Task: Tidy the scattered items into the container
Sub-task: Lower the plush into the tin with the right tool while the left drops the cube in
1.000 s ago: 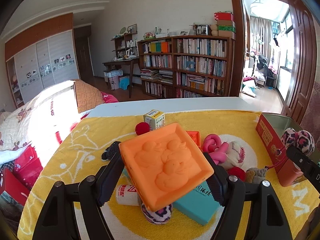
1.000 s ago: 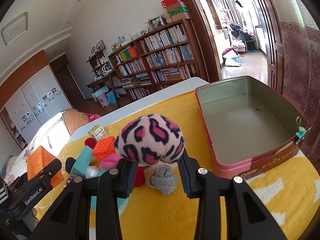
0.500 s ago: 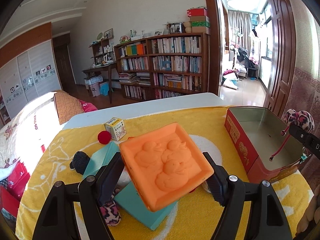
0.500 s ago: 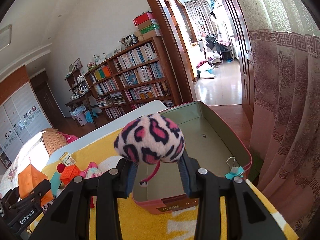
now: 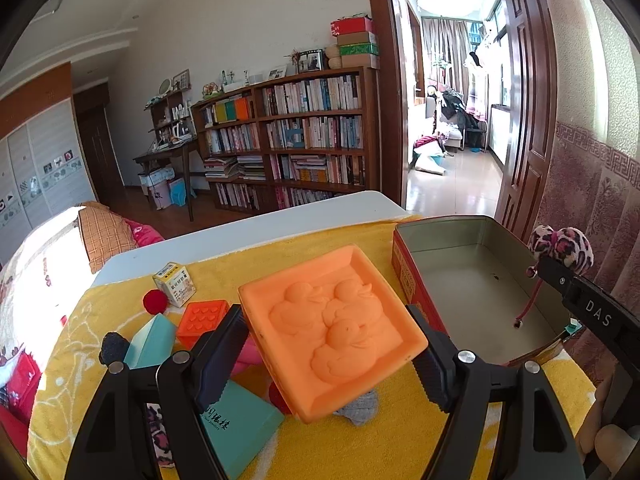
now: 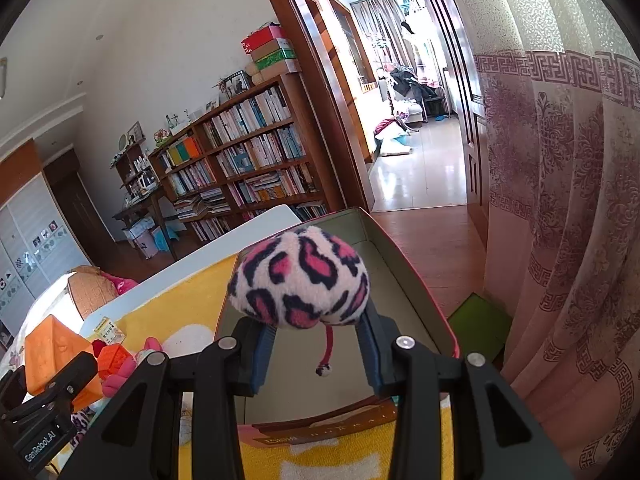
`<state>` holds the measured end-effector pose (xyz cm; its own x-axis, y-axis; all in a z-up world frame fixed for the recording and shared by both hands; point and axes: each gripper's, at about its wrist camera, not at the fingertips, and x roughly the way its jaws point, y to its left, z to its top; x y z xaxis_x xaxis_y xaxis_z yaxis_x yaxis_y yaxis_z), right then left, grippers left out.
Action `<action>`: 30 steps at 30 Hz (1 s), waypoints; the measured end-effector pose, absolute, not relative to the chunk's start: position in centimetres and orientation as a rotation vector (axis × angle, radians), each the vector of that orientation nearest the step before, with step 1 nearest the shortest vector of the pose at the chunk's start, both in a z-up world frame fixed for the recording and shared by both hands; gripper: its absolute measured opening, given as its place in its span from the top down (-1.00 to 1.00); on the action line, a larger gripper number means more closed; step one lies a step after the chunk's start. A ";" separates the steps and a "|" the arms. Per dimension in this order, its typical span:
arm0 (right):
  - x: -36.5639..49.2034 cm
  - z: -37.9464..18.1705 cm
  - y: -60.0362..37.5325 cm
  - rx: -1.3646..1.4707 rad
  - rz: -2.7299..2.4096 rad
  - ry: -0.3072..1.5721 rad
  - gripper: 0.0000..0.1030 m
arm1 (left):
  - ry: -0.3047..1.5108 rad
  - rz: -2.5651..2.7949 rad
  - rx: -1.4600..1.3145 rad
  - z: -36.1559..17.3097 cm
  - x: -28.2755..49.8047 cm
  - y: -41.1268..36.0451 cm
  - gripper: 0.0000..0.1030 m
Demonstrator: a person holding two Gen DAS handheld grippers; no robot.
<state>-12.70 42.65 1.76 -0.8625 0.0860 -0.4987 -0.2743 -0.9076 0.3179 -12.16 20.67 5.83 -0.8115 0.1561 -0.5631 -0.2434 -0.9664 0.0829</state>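
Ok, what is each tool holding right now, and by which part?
Left tool grips the orange duck tray by its two opposite side edges. Right tool pinches the leopard plush ball across its lower sides.

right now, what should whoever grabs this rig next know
Left claw: shut on the orange duck tray, held over the yellow towel, short of the tin.
Right claw: shut on the leopard plush, over the open tin; its cord dangles inside.
Done: nothing lies in the tin yet.
Left: release both, then collect the teal box, orange block, red ball and the rest.
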 end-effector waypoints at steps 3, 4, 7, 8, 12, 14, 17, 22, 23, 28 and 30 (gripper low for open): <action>-13.0 1.9 43.0 -0.723 2.805 0.562 0.19 | 0.229 2.782 -0.850 5.9 -12.4 21.6 -0.53; -13.1 1.9 43.1 -0.723 2.805 0.560 0.19 | 0.231 2.778 -0.850 5.9 -12.5 21.8 -0.53; -13.4 2.0 43.5 -0.721 2.806 0.555 0.19 | 0.234 2.768 -0.851 6.0 -12.8 22.5 -0.53; -13.5 2.1 43.5 -0.721 2.806 0.555 0.19 | 0.235 2.765 -0.850 6.0 -12.9 22.8 -0.53; -14.1 2.0 43.9 -0.733 2.805 0.549 0.19 | 0.233 2.752 -0.848 6.1 -13.4 23.7 -0.53; -14.5 1.7 44.0 -0.748 2.802 0.543 0.19 | 0.229 2.742 -0.851 6.1 -13.8 24.1 -0.53; -14.8 1.2 44.0 -0.774 2.801 0.544 0.19 | 0.209 2.719 -0.868 6.1 -14.5 24.5 -0.53; -14.8 0.9 44.4 -0.781 2.796 0.553 0.19 | 0.162 2.670 -0.910 5.7 -15.4 25.2 -0.53; -14.7 0.9 44.5 -0.779 2.795 0.556 0.19 | 0.153 2.662 -0.914 5.7 -15.5 25.4 -0.53; -14.9 0.7 44.6 -0.799 2.801 0.560 0.19 | 0.113 2.636 -0.917 5.9 -16.1 26.2 -0.53; -14.9 0.6 44.5 -0.808 2.804 0.559 0.18 | 0.081 2.619 -0.924 6.0 -16.4 26.5 -0.53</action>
